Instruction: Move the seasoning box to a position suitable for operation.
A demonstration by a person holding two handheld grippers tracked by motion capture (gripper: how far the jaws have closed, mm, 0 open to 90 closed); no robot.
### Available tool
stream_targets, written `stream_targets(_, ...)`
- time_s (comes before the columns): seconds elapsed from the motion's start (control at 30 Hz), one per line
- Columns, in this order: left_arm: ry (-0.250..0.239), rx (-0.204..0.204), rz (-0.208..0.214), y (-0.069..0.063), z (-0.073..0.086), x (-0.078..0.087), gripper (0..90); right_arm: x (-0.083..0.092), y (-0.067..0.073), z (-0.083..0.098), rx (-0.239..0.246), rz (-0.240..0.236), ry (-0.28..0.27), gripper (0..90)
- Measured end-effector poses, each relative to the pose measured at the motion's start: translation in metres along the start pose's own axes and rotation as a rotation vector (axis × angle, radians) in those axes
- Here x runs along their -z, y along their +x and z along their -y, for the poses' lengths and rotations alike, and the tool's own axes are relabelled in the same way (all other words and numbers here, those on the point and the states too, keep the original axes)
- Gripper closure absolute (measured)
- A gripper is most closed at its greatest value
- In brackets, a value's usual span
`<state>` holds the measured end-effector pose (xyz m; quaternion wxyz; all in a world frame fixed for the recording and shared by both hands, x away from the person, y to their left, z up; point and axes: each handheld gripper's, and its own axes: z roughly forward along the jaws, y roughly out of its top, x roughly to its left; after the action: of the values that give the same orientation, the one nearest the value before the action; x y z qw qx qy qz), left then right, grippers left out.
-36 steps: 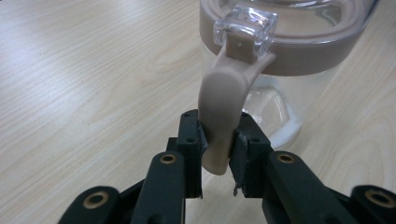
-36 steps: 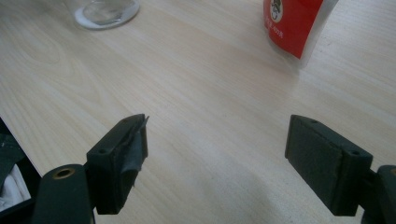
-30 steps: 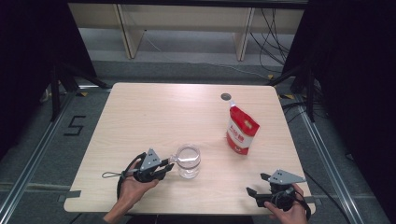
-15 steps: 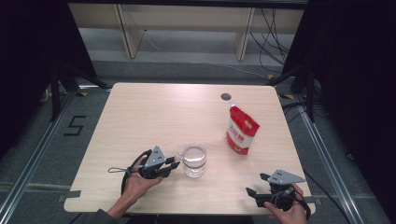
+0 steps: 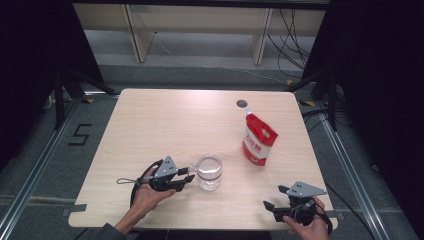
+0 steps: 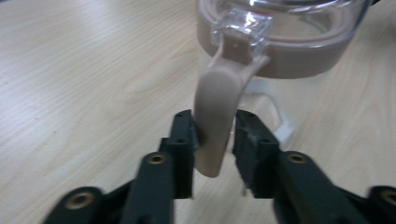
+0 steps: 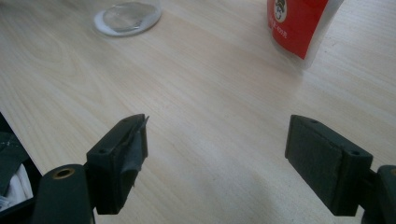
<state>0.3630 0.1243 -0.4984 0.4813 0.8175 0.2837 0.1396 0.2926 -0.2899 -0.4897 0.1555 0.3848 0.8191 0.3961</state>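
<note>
A clear cup [image 5: 209, 172] with a beige rim band [image 6: 299, 60] stands near the table's front middle. Its beige handle [image 6: 215, 107] points toward my left gripper [image 5: 189, 175]. In the left gripper view the two black jaws sit on either side of that handle, pressed against it, so the left gripper [image 6: 214, 135] is shut on it. My right gripper [image 5: 272, 207] rests by the front right edge, held in a hand. Its jaws stand wide apart over bare wood, with nothing between them [image 7: 217, 149]. A red and white pouch [image 5: 258, 139] stands upright right of the cup.
A small dark round thing [image 5: 242, 103] lies near the table's far edge behind the pouch. The right gripper view shows the cup's base [image 7: 128, 16] at top left and the pouch [image 7: 299, 23] at top right. Shelving and cables lie beyond the table [image 5: 150, 125].
My left gripper has moved right, up to the cup, and its jaws now sit around the handle. The right gripper has stayed put.
</note>
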Motion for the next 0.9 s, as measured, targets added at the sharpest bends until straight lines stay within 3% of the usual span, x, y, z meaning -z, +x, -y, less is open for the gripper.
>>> stream_targets(0.03,0.001,-0.009,-0.011,0.000,-0.001,0.001,58.9,0.000,0.001,0.000,-0.013,-0.002,0.003,22.0)
stream_targets(0.07,0.004,0.020,-0.003,-0.002,-0.002,0.005,55.2,0.000,-0.001,0.000,0.002,-0.013,0.002,22.0)
stream_targets(0.2,0.002,0.053,-0.015,-0.004,-0.004,0.014,38.0,0.000,-0.002,0.001,0.021,0.001,-0.006,21.9)
stream_targets(0.33,0.001,0.074,-0.013,-0.008,-0.007,0.024,32.4,-0.001,-0.003,0.000,0.025,-0.002,-0.007,21.9)
stream_targets(0.4,-0.004,0.075,-0.020,-0.011,-0.009,0.029,31.1,0.000,-0.003,0.001,0.024,0.000,-0.006,21.9)
stream_targets(0.43,-0.015,0.063,-0.014,-0.011,-0.011,0.031,30.3,0.000,-0.001,0.001,-0.004,-0.007,-0.002,21.9)
stream_targets(0.47,-0.014,0.060,-0.013,-0.011,-0.012,0.032,29.9,0.000,-0.003,0.001,0.018,-0.012,0.000,21.9)
stream_targets(0.6,-0.010,0.076,-0.012,-0.013,-0.017,0.036,28.9,0.001,-0.005,0.002,0.008,-0.004,-0.006,22.0)
stream_targets(0.67,-0.017,0.105,-0.011,-0.013,-0.019,0.038,28.8,0.001,-0.003,0.002,-0.014,0.002,-0.003,22.0)
stream_targets(0.8,-0.017,0.111,-0.009,-0.011,-0.022,0.040,28.3,0.000,-0.006,0.003,0.017,-0.008,-0.009,22.0)
stream_targets(0.87,-0.025,0.113,-0.005,-0.010,-0.023,0.040,28.2,0.002,-0.004,0.003,-0.020,-0.008,0.000,22.0)
stream_targets(0.9,-0.023,0.112,-0.007,-0.010,-0.024,0.041,28.1,0.002,-0.005,0.003,-0.004,-0.004,-0.004,22.0)
